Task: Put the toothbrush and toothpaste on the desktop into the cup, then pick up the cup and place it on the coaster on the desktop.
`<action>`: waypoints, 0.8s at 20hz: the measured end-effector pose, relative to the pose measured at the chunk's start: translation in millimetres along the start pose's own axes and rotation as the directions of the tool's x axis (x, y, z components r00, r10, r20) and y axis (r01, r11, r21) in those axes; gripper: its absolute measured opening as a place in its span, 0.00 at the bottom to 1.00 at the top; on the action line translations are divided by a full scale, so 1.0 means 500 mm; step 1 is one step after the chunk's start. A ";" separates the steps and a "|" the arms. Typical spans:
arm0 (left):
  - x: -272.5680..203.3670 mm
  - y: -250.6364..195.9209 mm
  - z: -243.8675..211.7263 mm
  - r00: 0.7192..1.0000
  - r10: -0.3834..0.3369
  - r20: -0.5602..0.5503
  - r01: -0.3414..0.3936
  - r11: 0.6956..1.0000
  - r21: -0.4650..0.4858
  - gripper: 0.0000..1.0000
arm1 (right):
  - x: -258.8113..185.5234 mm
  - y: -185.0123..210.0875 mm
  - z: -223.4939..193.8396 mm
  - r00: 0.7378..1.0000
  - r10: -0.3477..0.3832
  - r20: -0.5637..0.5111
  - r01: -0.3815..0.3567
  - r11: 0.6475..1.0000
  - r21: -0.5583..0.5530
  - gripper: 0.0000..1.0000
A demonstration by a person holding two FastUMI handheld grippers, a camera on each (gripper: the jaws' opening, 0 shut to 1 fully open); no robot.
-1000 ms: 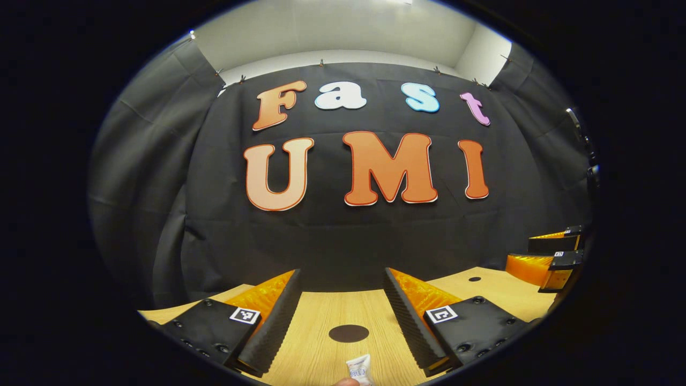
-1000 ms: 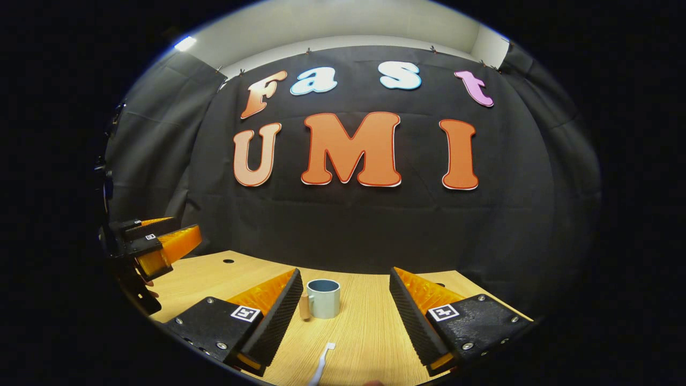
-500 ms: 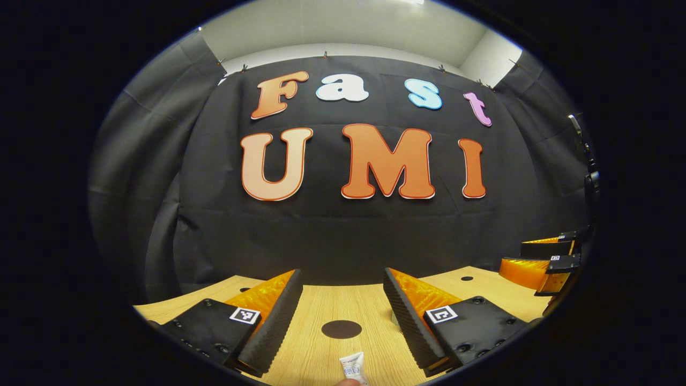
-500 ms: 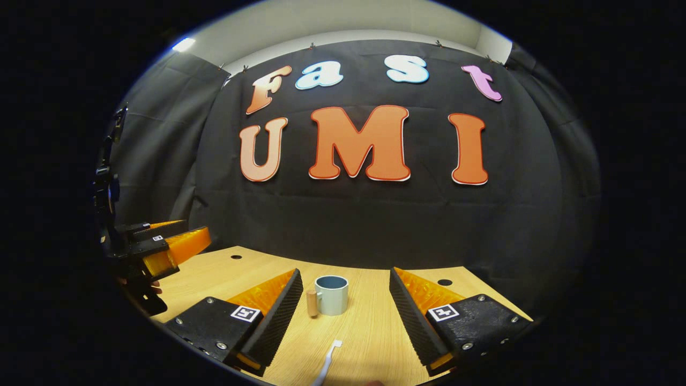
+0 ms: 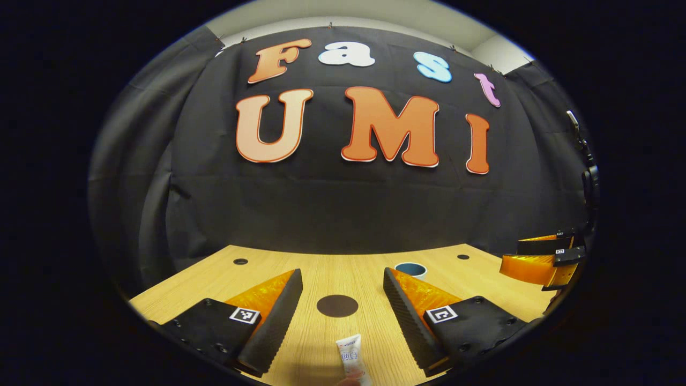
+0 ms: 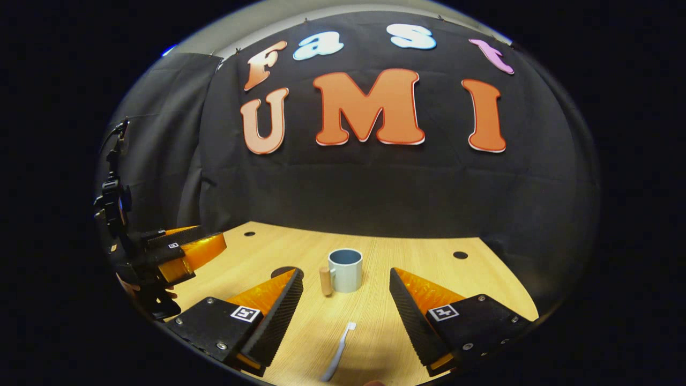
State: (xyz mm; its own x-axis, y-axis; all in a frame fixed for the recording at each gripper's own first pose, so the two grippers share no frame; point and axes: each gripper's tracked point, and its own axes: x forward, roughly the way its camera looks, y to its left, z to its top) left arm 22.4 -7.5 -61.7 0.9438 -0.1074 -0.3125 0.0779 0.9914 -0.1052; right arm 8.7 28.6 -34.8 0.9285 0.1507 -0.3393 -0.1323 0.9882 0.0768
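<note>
Toothpaste (image 5: 351, 358) lies lengthwise on the bench (image 5: 214, 279) between the released left tongs (image 5: 337, 316); the toothbrush (image 6: 338, 351) lies head-away between the released right tongs (image 6: 345, 308), near the cup (image 6: 345, 269)

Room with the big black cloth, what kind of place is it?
Probably a recording booth, not a bathroom: a black cloth wall, a bare wooden desk, and a cup and toothbrush set out.
</note>
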 end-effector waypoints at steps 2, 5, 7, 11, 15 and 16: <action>0.005 -0.001 -0.012 0.999 -0.001 -0.043 0.001 1.000 0.011 0.97 | 0.007 0.003 -0.029 0.997 0.012 -0.082 -0.011 1.000 0.018 0.98; 0.015 0.005 -0.040 0.994 0.001 -0.107 0.002 1.000 0.030 0.97 | 0.018 0.006 -0.049 0.985 0.024 -0.168 -0.019 0.999 0.034 1.00; 0.020 0.007 -0.059 0.988 0.000 -0.152 0.005 0.999 0.032 0.97 | 0.023 0.011 -0.064 0.976 0.036 -0.217 -0.027 0.999 0.044 0.98; 0.028 0.008 -0.103 0.967 -0.006 -0.254 0.016 0.999 0.038 0.97 | 0.030 0.013 -0.095 0.948 0.049 -0.316 -0.022 0.996 0.088 0.97; 0.028 0.003 -0.136 0.942 -0.023 -0.336 0.038 0.998 0.039 0.97 | 0.028 0.019 -0.113 0.914 0.066 -0.400 -0.020 0.993 0.118 0.95; 0.029 -0.001 -0.150 0.932 -0.031 -0.362 0.047 0.998 0.037 0.97 | 0.030 0.018 -0.119 0.907 0.064 -0.415 -0.018 0.993 0.113 0.95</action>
State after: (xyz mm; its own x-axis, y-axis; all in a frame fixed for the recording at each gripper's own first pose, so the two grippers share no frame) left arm 11.8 -15.3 -136.8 0.7609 -0.1575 -0.6295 0.1341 0.9873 -0.0849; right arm 0.7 41.1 -94.9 0.6899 0.2109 -0.6925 -0.1095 0.9760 0.1882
